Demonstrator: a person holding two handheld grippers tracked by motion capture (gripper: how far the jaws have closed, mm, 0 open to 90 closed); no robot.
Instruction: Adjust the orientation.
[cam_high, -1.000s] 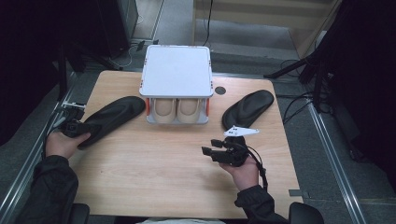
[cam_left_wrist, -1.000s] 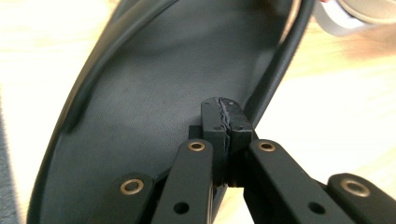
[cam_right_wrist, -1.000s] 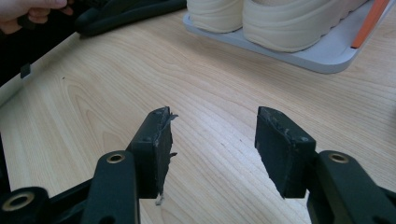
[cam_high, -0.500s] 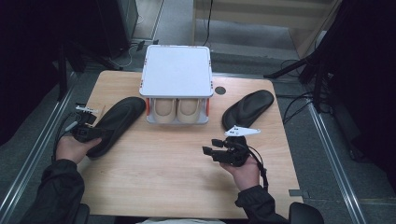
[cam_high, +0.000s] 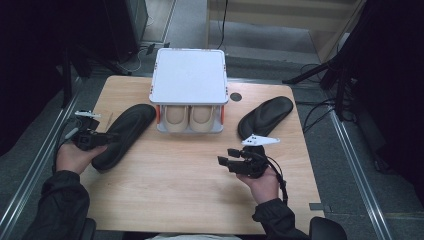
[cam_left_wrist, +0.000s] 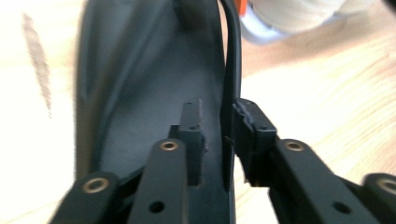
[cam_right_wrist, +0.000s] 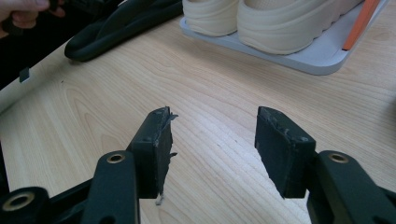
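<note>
Insole (cam_left_wrist: 154, 93) rim between left gripper (cam_left_wrist: 219, 135) fingers

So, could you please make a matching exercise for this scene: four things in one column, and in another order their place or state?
Things:
1. left insole
2. right insole
3. pair of beige shoes
4. right gripper

Places or states:
A. under the white top of the small rack
B. flat on the table, untouched, right of the rack
C. open, with nothing between the jaws
D. its rim stands between the jaws of the left gripper

Pairs: 1-D, 2-B, 3-A, 4-C
</note>
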